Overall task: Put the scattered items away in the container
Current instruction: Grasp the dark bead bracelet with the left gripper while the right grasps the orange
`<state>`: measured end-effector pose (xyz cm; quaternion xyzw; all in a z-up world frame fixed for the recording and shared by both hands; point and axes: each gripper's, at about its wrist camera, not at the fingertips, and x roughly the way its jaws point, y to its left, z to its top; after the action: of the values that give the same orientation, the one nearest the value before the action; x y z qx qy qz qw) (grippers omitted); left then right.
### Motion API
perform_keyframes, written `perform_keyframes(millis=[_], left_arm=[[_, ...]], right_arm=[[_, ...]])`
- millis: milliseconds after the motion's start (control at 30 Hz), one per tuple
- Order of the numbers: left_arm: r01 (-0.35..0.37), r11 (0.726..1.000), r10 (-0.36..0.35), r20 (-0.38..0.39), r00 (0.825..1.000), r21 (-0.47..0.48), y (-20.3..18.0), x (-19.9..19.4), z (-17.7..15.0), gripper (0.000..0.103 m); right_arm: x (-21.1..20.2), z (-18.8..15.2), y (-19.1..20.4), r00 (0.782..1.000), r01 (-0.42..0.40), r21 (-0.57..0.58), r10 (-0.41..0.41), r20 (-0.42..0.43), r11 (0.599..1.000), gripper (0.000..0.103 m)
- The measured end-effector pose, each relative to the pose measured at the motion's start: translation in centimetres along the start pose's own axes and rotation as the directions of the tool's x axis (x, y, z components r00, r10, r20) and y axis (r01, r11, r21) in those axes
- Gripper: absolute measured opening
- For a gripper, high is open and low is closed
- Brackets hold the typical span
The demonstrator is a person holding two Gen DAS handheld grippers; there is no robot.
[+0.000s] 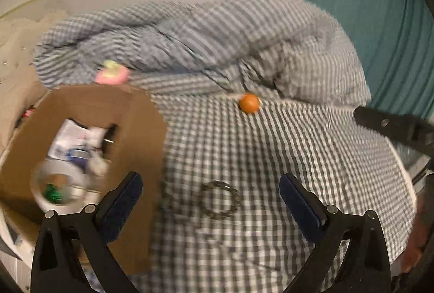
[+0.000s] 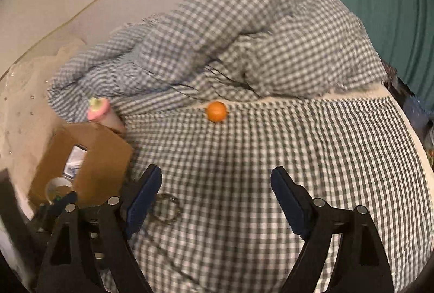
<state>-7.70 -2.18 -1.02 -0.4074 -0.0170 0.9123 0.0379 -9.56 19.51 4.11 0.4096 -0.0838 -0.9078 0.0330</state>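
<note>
Trouble could come from the orange ball rolling off down the soft bed if my right gripper, spread and empty like my left gripper, nudges it while reaching, far from the cardboard box.

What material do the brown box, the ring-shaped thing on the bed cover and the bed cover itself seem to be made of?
Brown box: plain cardboard, matte, with raw cut edges and a handle slot.
Ring-shaped thing: probably a metal chain or a beaded bracelet; dark, linked segments, but too blurred to be sure.
Bed cover: woven fabric, likely cotton, matte, with a grey-and-white check and soft folds.
</note>
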Motion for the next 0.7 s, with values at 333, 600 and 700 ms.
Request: perform_keyframes(millis=[333,600,700], left_arm=[[-0.034,0.999,0.038,-0.249,0.968,0.020,-0.7,13.4,-5.2,0.103],[-0.041,0.999,0.035,-0.271,0.962,-0.018,1.0,17.6,-6.0,0.103],[-0.030,0.999,0.024,-0.281,0.959,-0.016,1.2,17.6,-5.4,0.090]], right_arm=[[8.6,0.8,-2.4,0.996,-0.006,0.022,0.008,-0.094,1.000,0.083],[15.6,1.6,-1.8,0.987,0.008,-0.012,-0.010,-0.159,1.000,0.083],[18.3,2.7,-1.4,0.985,0.018,-0.043,-0.025,-0.171,0.999,0.083]])
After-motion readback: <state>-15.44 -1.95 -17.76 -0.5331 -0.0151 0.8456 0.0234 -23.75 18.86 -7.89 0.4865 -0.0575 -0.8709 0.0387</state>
